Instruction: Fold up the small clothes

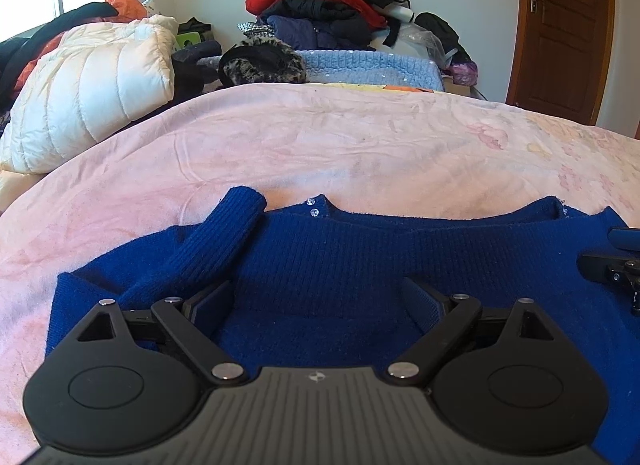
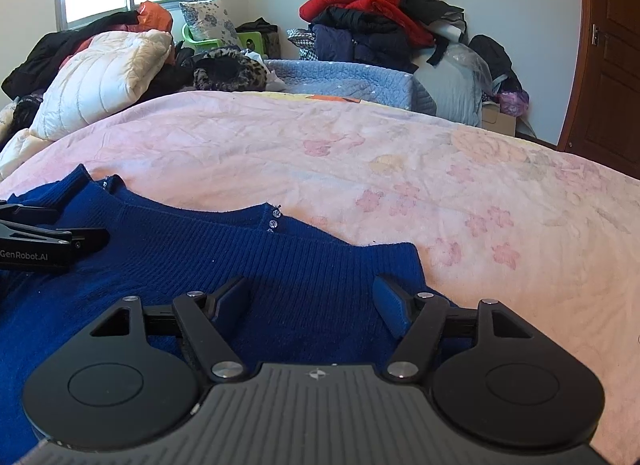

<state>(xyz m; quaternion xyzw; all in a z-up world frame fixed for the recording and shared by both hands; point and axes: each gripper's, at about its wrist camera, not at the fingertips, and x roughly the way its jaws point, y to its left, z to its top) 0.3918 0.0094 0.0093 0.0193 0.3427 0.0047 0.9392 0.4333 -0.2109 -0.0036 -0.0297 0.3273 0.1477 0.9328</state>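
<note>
A dark blue knitted sweater (image 1: 340, 249) lies flat on the pink bedspread (image 1: 320, 145), neckline toward the far side, with small shiny buttons at each shoulder. One sleeve (image 1: 216, 249) is folded across its left part. My left gripper (image 1: 320, 293) is open, low over the sweater's left half. My right gripper (image 2: 310, 297) is open, low over the sweater (image 2: 200, 249) near its right shoulder edge. Each gripper shows at the edge of the other's view: the right gripper in the left wrist view (image 1: 616, 265), the left gripper in the right wrist view (image 2: 48, 245).
A white puffy jacket (image 1: 92, 81) lies at the bed's far left. A heap of red, black and navy clothes (image 1: 328, 5) is stacked beyond the bed on a light blue knitted cover (image 1: 372, 65). A brown wooden door (image 1: 560, 33) stands at the right.
</note>
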